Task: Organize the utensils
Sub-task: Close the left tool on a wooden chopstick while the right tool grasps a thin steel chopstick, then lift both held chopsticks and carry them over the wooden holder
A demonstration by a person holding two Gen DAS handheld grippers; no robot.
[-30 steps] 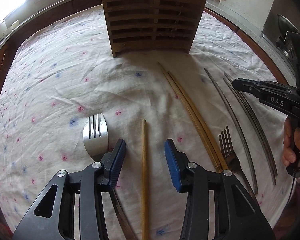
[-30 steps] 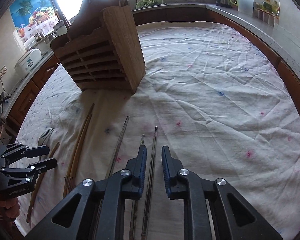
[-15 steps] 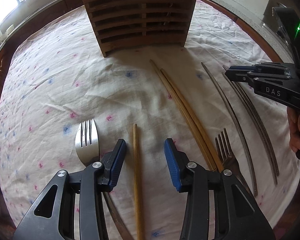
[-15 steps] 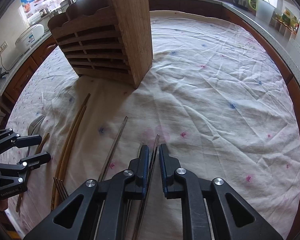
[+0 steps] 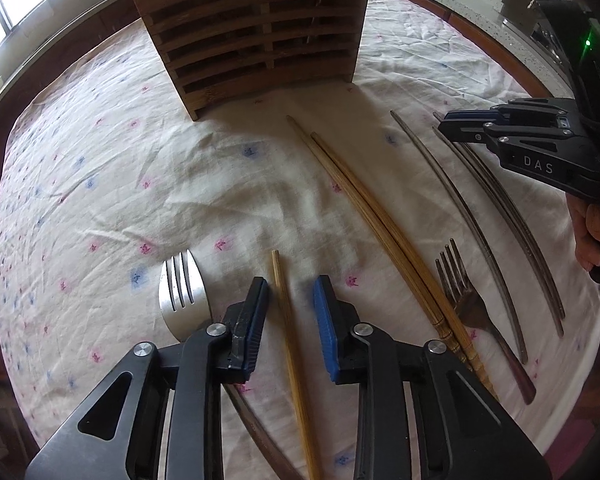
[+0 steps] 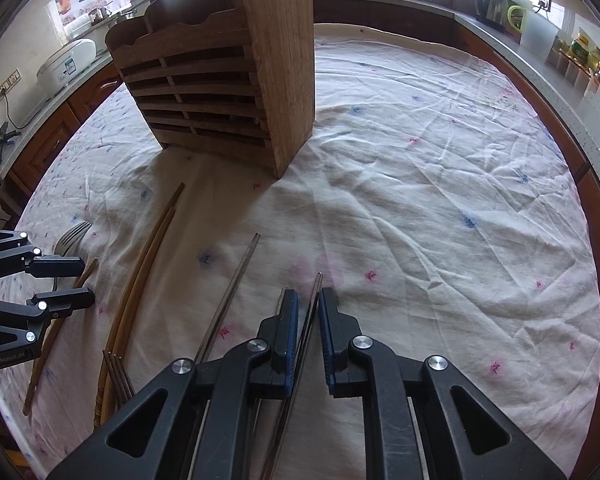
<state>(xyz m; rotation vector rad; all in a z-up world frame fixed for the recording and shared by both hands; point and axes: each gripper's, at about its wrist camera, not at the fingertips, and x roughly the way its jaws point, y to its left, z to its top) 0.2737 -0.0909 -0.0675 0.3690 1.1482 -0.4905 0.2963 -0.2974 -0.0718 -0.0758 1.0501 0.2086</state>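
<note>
Trouble could start in my left wrist view: my left claw [image 5: 288,324] is closing around a single bamboo chopstick [image 5: 286,320], pads not yet touching, and could roll it aside. I count three bamboo chopsticks, three steel ones, two forks.

Right wrist view: my right claw [image 6: 308,320] pinches one thin steel chopstick [image 6: 306,328] lying on the cloth-covered counter [image 6: 440,200]; it could pivot or slip before reaching the slatted wooden holder [image 6: 220,92].

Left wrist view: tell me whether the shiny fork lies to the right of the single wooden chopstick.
No: the shiny fork lies left of the single wooden chopstick.
</note>
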